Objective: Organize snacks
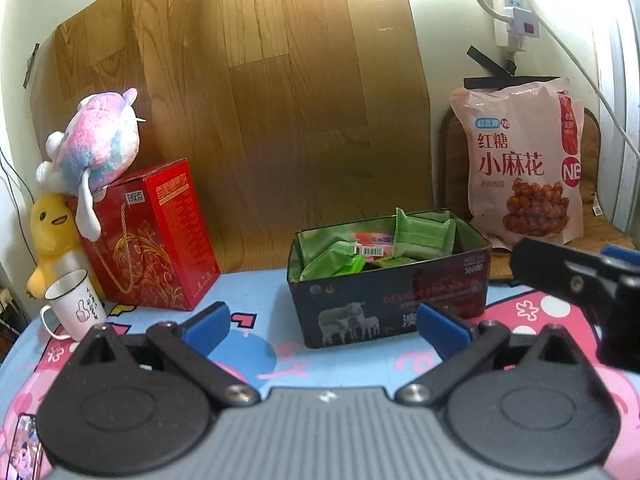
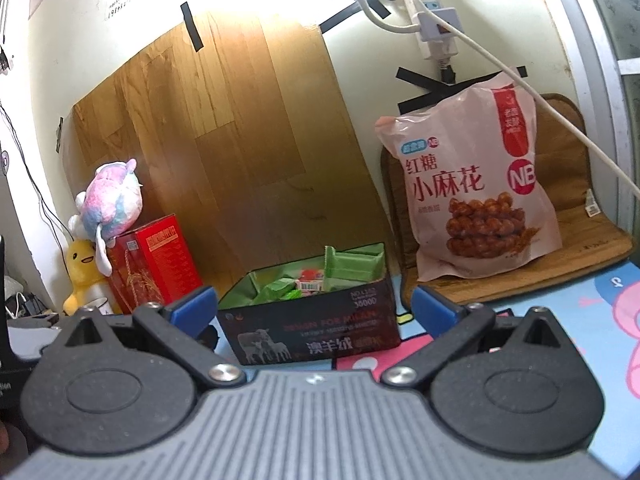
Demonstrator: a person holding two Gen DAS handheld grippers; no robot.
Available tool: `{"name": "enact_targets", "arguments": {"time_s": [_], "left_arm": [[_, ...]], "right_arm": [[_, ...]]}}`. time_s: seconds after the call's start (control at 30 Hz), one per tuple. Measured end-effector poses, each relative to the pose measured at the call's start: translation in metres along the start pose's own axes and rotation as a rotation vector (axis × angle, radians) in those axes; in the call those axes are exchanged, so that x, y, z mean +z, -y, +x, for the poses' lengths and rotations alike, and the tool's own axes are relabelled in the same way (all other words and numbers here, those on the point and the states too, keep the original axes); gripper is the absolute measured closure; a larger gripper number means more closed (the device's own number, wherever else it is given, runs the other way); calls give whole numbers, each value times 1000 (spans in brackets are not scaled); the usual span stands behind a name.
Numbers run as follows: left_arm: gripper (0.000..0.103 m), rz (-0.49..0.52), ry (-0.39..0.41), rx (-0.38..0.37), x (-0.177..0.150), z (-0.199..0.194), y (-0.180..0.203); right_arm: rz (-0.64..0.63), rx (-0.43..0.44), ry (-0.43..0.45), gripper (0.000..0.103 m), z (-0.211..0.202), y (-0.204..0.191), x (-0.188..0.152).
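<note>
A dark open box (image 1: 396,300) printed with sheep stands on the table and holds several green snack packets (image 1: 422,234) and a red-white one (image 1: 372,246). It also shows in the right wrist view (image 2: 312,328), with the green packets (image 2: 352,266) inside. A big pink snack bag (image 1: 520,160) leans on the wall at the right, also in the right wrist view (image 2: 476,184). My left gripper (image 1: 324,326) is open and empty, just in front of the box. My right gripper (image 2: 312,308) is open and empty, facing the box; it also shows in the left wrist view (image 1: 576,276).
A red gift box (image 1: 156,236) with a pastel plush (image 1: 100,140) on top, a yellow plush (image 1: 52,232) and a white mug (image 1: 74,304) stand at the left. A brown mat (image 2: 592,224) lies under the pink bag. The table has a pink and blue cartoon cover (image 1: 260,356). A phone (image 1: 26,448) lies at the near left.
</note>
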State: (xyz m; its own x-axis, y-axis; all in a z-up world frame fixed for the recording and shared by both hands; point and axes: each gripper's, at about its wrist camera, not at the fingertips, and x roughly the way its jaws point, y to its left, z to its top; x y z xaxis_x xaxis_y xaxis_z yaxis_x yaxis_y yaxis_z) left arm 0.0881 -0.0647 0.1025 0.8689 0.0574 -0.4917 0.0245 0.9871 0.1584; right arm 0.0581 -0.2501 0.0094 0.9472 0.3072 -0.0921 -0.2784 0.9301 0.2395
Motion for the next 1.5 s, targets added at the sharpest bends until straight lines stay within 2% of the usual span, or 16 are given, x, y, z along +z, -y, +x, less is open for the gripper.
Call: {"name": "enact_targets", "arguments": {"time_s": [0.83,1.5], "left_arm": [[0,32,-30,-7,13,29,8],[0,51,-87,-28,8,41,14]], "right_arm": [[29,18,-2,0,27,10,7],[58,22,-16,0,36,20,5]]}}
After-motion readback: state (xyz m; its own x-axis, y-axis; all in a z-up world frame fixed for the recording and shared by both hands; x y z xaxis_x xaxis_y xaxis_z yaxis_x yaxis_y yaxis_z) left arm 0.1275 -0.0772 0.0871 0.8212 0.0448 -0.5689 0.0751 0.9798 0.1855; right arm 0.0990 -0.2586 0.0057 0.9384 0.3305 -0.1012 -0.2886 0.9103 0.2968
